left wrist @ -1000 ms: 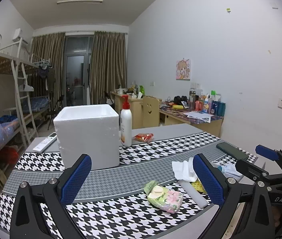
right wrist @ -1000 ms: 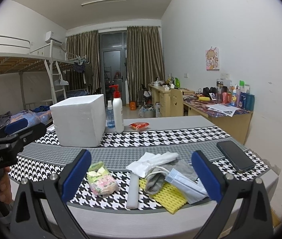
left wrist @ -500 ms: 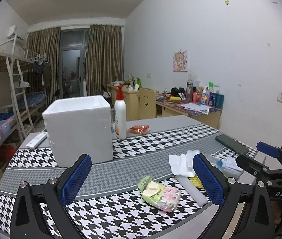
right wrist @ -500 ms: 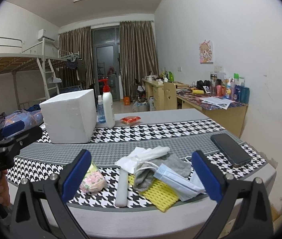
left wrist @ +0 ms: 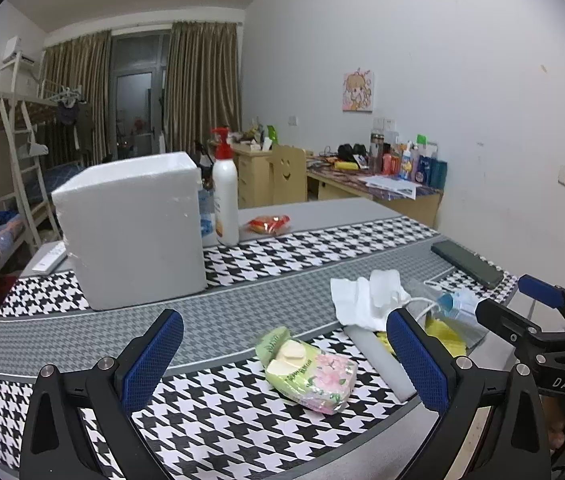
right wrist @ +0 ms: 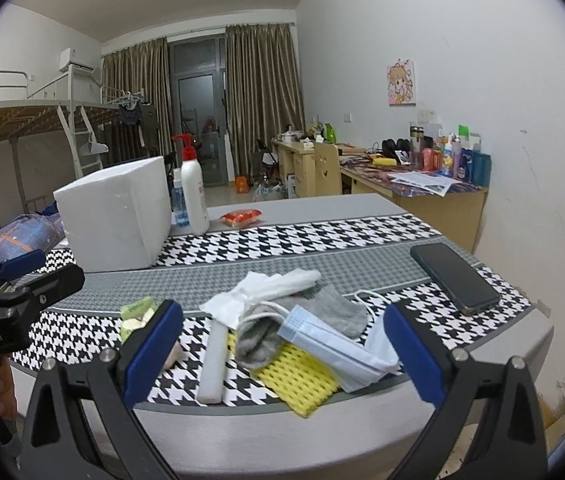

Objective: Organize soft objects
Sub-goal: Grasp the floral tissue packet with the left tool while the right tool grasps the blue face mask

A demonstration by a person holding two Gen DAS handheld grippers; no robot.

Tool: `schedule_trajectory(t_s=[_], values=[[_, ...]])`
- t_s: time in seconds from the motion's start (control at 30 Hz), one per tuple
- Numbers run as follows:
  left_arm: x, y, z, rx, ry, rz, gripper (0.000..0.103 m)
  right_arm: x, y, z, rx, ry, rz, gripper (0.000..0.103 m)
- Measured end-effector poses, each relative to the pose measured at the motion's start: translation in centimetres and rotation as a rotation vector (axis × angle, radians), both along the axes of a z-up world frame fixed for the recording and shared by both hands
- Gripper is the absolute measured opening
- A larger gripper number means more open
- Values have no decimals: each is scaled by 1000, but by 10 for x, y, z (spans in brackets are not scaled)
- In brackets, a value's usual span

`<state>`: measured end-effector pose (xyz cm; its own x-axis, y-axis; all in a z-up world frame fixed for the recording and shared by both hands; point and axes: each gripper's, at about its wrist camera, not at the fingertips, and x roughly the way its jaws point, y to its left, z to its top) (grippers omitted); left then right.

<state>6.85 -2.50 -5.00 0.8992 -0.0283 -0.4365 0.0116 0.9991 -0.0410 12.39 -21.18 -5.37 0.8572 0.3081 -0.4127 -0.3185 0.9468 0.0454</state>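
Since nothing is grasped yet, best move: drop the left gripper (left wrist: 284,362) straight over the tissue pack (left wrist: 308,374) and pinch across its narrow width, not the loose flap. Left jaws wide apart, empty, pack on the houndstooth cloth (left wrist: 210,412) between them, untouched. Right gripper (right wrist: 282,350) also spread wide, holding nothing, facing the pile: grey sock (right wrist: 278,330), face mask (right wrist: 334,350), yellow mesh pad (right wrist: 298,380), white foam stick (right wrist: 214,360). Foam box (left wrist: 130,228) well behind, likely the bin.

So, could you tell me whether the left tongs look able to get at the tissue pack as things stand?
Probably yes. The left tongs stand open with the tissue pack lying flat just ahead between the fingers, nothing on top; the white foam stick lies beside it, apart.
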Motion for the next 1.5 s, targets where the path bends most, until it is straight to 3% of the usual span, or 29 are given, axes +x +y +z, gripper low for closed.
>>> schedule_trajectory(t_s=[0.37, 0.6, 0.9, 1.27, 1.5], values=[[17, -8, -21, -5, 79, -18, 102, 13, -12, -17, -23, 63, -38, 102], [31, -22, -35, 40, 140, -31, 102, 22, -23, -27, -17, 92, -61, 102], [42, -25, -50, 44, 225, 12, 102, 33, -35, -36, -14, 122, -86, 102], [51, -44, -58, 64, 257, 36, 102, 40, -45, -42, -4, 127, -82, 102], [62, -40, -68, 30, 327, 66, 99, 44, -52, -47, -18, 132, -75, 102]])
